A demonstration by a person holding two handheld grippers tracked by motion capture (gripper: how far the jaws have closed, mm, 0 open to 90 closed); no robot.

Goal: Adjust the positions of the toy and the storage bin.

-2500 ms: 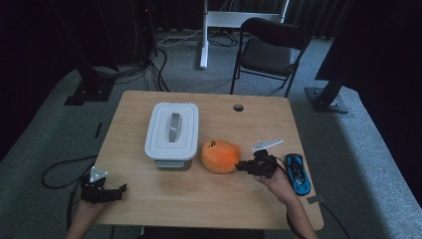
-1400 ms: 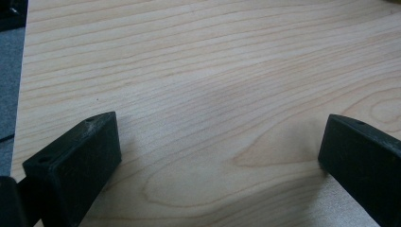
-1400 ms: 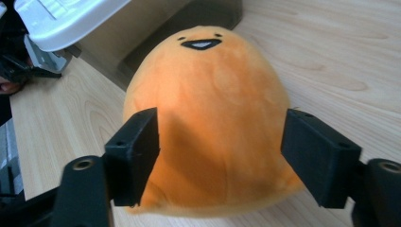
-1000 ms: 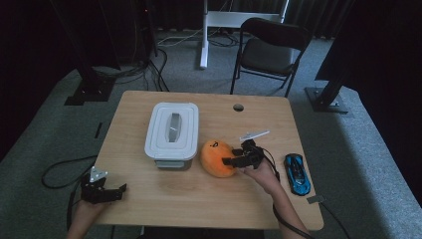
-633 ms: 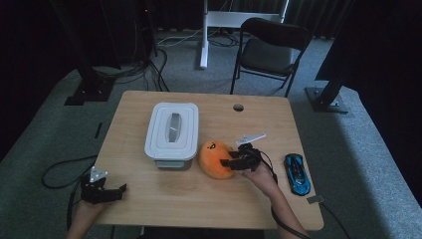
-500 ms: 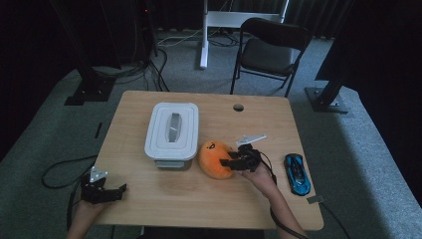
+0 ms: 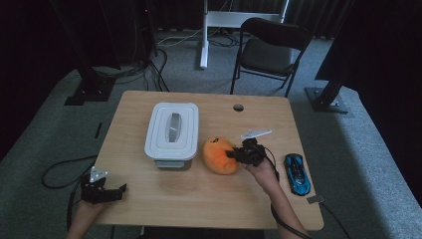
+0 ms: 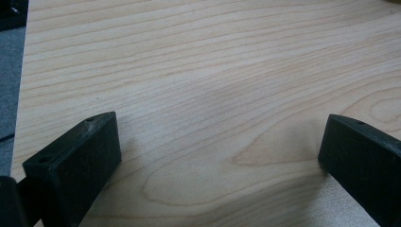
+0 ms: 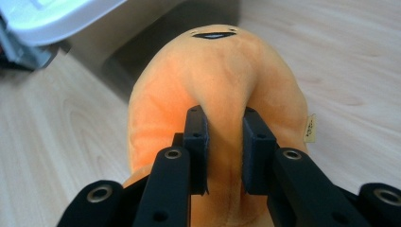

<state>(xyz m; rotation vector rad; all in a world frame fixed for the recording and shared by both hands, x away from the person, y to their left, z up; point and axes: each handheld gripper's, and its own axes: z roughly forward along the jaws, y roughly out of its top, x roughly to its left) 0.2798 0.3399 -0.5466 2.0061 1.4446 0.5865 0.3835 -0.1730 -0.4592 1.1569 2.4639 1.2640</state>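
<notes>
An orange plush toy [image 7: 219, 155] lies on the wooden table [image 7: 199, 199] just right of a white lidded box [image 7: 171, 129]. My right gripper [image 7: 234, 154] reaches into the toy's right side. Its jaws have just been closing, and in the right gripper view they pinch a fold of the orange plush [image 9: 222, 80] between the pads [image 9: 196, 142]. My left gripper [image 7: 117, 189] rests at the table's front left corner with its jaws wide apart; the left gripper view shows bare wood [image 8: 213, 94] between its fingers [image 8: 71, 161].
A blue toy car [image 7: 297, 173] lies right of my right hand. A cable hole [image 7: 238, 107] is in the table's far edge. A dark chair [image 7: 271, 50] and stand legs are on the carpet beyond the table. Bare wood lies along the front.
My right gripper moved left from beside the blue car to the orange plush and closed its jaws on it. The left gripper has stayed put.
</notes>
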